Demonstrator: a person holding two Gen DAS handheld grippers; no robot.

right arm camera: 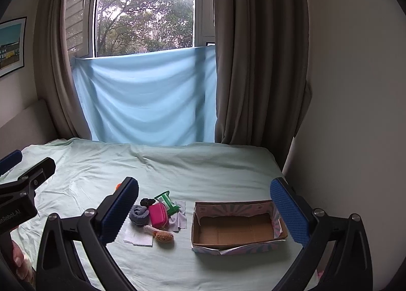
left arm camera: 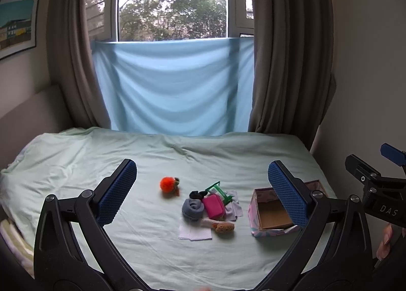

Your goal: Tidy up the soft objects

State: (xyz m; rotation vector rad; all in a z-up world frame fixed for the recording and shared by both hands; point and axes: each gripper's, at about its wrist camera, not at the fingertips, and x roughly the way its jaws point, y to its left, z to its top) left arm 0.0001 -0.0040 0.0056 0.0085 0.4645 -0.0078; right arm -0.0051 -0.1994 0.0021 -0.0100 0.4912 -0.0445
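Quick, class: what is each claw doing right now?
Left claw: open, holding nothing.
Right claw: open, holding nothing.

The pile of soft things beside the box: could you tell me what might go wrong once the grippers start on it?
The pink pouch leans against the grey rolled cloth and green packet, so one grab may drag its neighbours. The white tissue sheets lie flat on the wrinkled bedsheet; fingers could pinch bedding instead. The cardboard box looks light and its front wall sags; it may shift.
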